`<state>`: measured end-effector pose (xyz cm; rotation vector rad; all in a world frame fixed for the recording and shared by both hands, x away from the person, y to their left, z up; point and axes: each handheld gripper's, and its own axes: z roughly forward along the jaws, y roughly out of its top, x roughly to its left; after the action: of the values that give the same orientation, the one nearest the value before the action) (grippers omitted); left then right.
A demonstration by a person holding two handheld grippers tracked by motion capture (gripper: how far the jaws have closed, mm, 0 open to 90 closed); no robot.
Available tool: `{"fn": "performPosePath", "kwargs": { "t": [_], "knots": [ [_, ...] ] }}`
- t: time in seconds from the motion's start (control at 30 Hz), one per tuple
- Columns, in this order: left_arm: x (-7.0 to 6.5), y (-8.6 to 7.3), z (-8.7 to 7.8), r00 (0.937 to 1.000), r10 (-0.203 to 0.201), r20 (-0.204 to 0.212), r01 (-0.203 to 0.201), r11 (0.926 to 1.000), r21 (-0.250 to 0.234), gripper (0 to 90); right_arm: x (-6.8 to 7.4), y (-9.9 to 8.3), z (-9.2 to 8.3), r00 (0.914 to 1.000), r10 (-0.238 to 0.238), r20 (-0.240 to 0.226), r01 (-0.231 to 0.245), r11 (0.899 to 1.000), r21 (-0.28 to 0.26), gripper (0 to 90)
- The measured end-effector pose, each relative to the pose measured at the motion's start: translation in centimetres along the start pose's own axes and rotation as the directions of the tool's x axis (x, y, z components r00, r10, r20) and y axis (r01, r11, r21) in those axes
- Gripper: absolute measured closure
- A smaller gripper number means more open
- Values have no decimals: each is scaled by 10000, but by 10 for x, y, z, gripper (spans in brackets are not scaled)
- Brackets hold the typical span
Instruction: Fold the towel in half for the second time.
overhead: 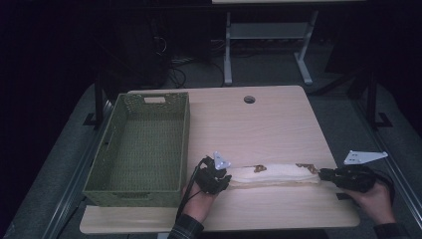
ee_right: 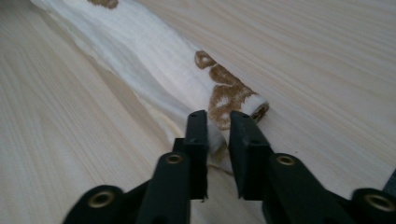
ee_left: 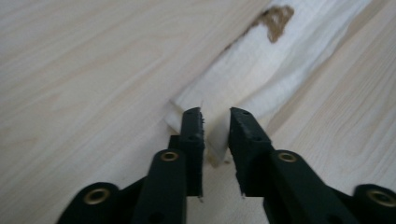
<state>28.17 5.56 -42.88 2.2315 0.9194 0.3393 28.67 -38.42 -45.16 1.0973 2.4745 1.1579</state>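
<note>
a: why a gripper at each end?
b: so the towel [overhead: 272,175] stays straight near the table [overhead: 259,124] edge. my left gripper [ee_left: 215,122] and right gripper [ee_right: 218,125] stand narrowly apart over its ends. basket [overhead: 141,144] waits beyond

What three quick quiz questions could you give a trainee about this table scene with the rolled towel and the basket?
1. True or false: the green basket has the towel inside it.
2. Which end of the rolled white towel is the left gripper at: A, the end nearer the basket, or B, the end farther from it?
3. What colour is the pattern on the towel near the right gripper?

Key
1. False; the towel lies on the wooden table, beside the basket.
2. A.
3. Brown.
</note>
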Motion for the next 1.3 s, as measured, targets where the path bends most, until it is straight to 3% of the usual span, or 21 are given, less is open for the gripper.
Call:
{"fn": "performPosePath", "kwargs": {
  "t": [0.1, 0.2, 0.27, 0.43, 0.6, 0.87, 1.13, 1.3],
  "knots": [
    [-2, 4, -3, 10000, 90, -28, -90, 9999, -144, 660, 2, 3, -7, 10000, -99, 10, 99, 9996, -269, 743],
    [-2, 6, -3, 10000, 40, 70, -38, 9995, -317, 630, 5, 6, -11, 9996, -98, -257, 85, 9988, -476, 852],
    [-1, 8, -2, 9997, 89, 212, -82, 9994, -323, 582, 9, 7, -9, 9990, -179, -410, 164, 9992, -366, 896],
    [4, 14, 4, 9989, 190, 436, -171, 9989, -433, 481, 19, 5, 1, 9968, -170, -775, 178, 9998, 107, 899],
    [9, 19, 10, 9978, 107, 647, -77, 9989, -472, 418, 22, 3, 12, 9970, -194, -750, 237, 9982, 560, 899],
    [12, 19, 14, 9967, 154, 800, -116, 9987, -487, 396, 12, 7, 25, 9988, -245, -426, 282, 9956, 891, 899],
    [14, 19, 17, 9962, 124, 858, -78, 9985, -541, 393, 0, 23, 41, 9987, -494, -133, 505, 9937, 1001, 900],
    [14, 20, 18, 9962, 159, 851, -110, 9983, -578, 393, -12, 36, 55, 9992, -397, -82, 403, 9945, 970, 900]
  ]
}}
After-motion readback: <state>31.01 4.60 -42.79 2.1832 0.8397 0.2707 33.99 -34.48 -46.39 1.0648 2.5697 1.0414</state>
